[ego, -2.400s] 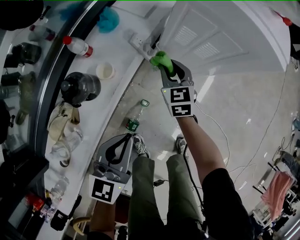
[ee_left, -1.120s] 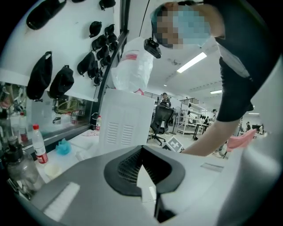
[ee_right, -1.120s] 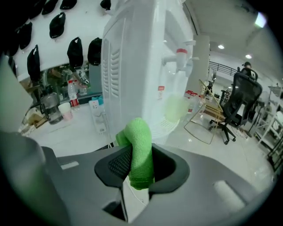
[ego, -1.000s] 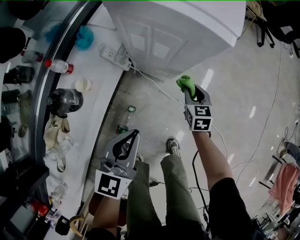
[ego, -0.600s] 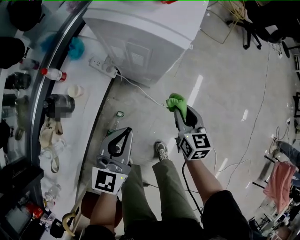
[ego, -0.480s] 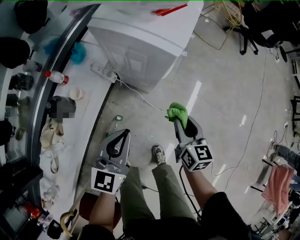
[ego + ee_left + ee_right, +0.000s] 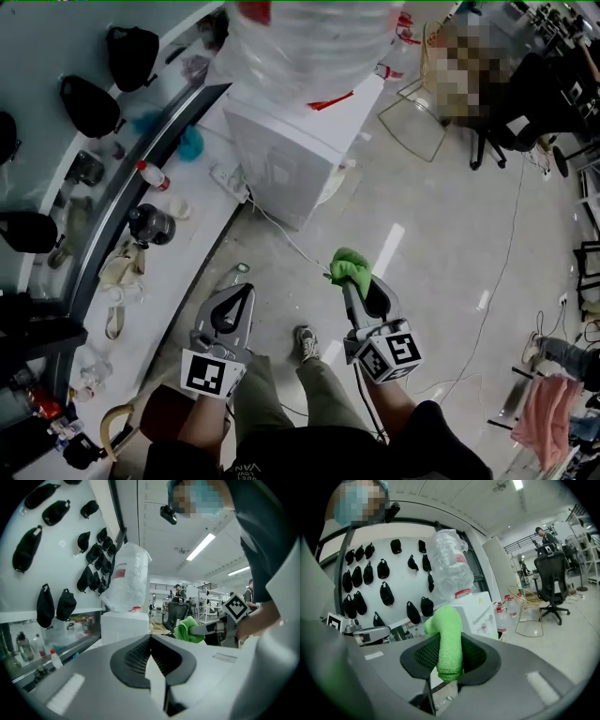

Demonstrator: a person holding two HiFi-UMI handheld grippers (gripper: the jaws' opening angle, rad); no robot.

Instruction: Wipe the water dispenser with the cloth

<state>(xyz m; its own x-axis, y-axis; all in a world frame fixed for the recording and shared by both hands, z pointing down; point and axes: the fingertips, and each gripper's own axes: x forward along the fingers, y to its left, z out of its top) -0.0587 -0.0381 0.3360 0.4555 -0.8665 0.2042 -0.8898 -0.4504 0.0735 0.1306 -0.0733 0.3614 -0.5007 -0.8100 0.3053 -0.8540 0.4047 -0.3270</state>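
Raised since a second ago, my right claw (image 7: 347, 282) clamps the green cloth (image 7: 351, 265), my left claw (image 7: 247, 290) is pinched shut and empty, and bare floor (image 7: 422, 216) separates both from the near corner of the water dispenser (image 7: 291, 159).

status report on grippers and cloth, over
Right gripper shut on green cloth, clear of water dispenser. Left gripper shut, empty. White cable on floor between.

**Floor and ledge, and what they carry**

We see a glossy pale floor (image 7: 441, 234) bearing the white water dispenser (image 7: 291, 155) and, farther off, a black office chair (image 7: 511, 103). Along its left edge runs a white ledge (image 7: 183, 248). It holds a power strip (image 7: 230, 183), a red-capped bottle (image 7: 152, 175), a dark jug (image 7: 150, 223) and a teal rag (image 7: 189, 143).
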